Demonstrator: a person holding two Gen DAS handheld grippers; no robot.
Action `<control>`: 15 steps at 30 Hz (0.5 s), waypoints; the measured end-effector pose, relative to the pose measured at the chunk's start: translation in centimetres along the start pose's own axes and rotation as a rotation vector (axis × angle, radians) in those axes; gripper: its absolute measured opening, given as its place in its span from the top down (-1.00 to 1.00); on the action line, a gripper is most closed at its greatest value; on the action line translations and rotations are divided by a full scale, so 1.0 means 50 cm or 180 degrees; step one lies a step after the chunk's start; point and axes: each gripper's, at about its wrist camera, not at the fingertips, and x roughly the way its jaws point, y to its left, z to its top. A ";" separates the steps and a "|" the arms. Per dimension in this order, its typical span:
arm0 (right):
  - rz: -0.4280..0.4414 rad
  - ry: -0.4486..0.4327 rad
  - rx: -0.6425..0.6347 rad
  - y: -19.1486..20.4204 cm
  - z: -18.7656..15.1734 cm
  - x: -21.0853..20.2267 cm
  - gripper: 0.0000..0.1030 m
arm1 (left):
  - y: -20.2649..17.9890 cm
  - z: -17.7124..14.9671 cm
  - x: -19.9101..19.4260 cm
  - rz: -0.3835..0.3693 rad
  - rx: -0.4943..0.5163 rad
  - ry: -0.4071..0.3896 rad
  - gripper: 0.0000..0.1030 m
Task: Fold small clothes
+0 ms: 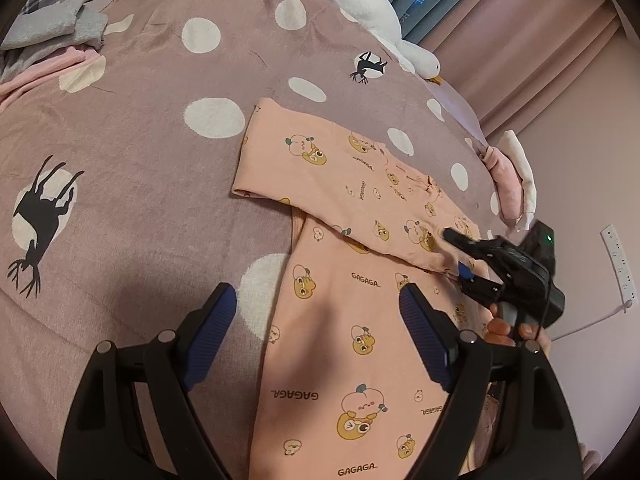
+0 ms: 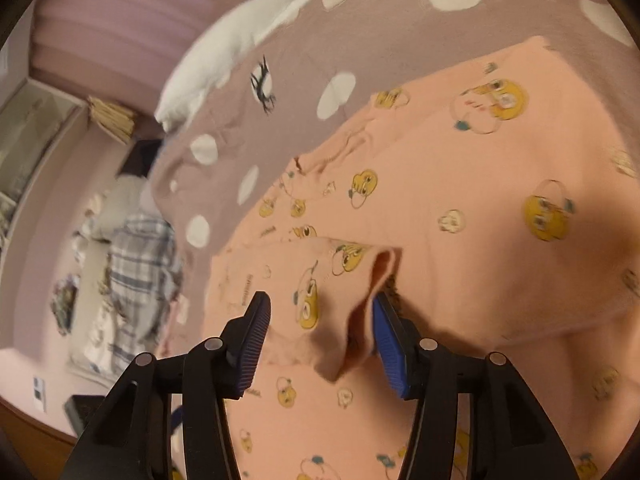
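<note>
A small pink top (image 1: 360,320) printed with yellow cartoon faces and "GAGAGA" lies flat on the bed, one sleeve (image 1: 304,160) folded across its chest. My left gripper (image 1: 320,332) is open and empty, hovering above the top's lower body. My right gripper (image 1: 456,256) shows at the garment's right edge. In the right wrist view my right gripper (image 2: 320,328) is open, its fingers straddling a raised fold of the other sleeve (image 2: 360,312), which rests against the right pad (image 2: 386,344).
The bed has a mauve cover (image 1: 140,160) with white dots and black deer. Folded grey and pink clothes (image 1: 52,36) lie at far left. A white goose plush (image 1: 360,4) lies at the far edge. Pink and white cloths (image 1: 512,184) hang off the right edge.
</note>
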 end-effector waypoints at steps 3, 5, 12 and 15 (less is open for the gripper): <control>-0.0406 0.0117 -0.0251 0.031 0.002 0.023 0.86 | 0.004 0.000 0.000 0.0028 -0.0017 0.0008 -0.62; -0.0449 0.0077 -0.0419 0.060 0.010 0.015 0.88 | 0.007 0.001 -0.001 0.0049 -0.0029 0.0009 -0.62; 0.0064 -0.0496 -0.0634 0.135 0.076 -0.151 0.88 | 0.010 0.012 -0.001 0.0056 -0.0040 -0.0010 -0.62; -0.0101 -0.0553 -0.0620 0.102 0.093 -0.183 0.88 | 0.004 0.018 0.005 0.0057 -0.0001 -0.0010 -0.62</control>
